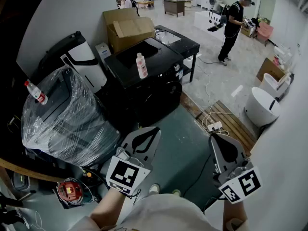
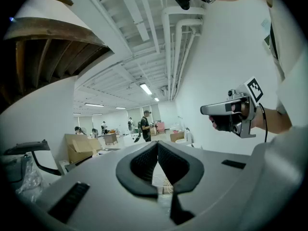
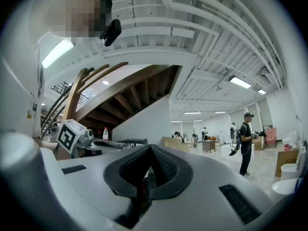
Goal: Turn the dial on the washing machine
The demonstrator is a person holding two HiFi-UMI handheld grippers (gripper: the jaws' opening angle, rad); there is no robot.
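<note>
The black washing machine (image 1: 144, 81) stands a few steps ahead in the head view, with a pink-and-white bottle (image 1: 141, 65) on its top. Its dial is too small and dark to make out. My left gripper (image 1: 156, 129) is held level in the air, well short of the machine's front, its jaws meeting at the tips with nothing between them. My right gripper (image 1: 212, 136) hangs level to the right, also shut and empty. In the left gripper view the left gripper (image 2: 157, 143) is closed and the right gripper (image 2: 231, 110) shows beside it. The right gripper (image 3: 151, 147) is closed in its own view.
A plastic-wrapped appliance (image 1: 62, 114) with a bottle on it stands left of the washer. Behind it are a cardboard box (image 1: 127, 28) and a black table (image 1: 178, 42). To the right lie a wooden pallet (image 1: 231, 124), a power strip (image 1: 214, 126) and a white tub (image 1: 262, 107). A person (image 1: 233, 25) stands farther off.
</note>
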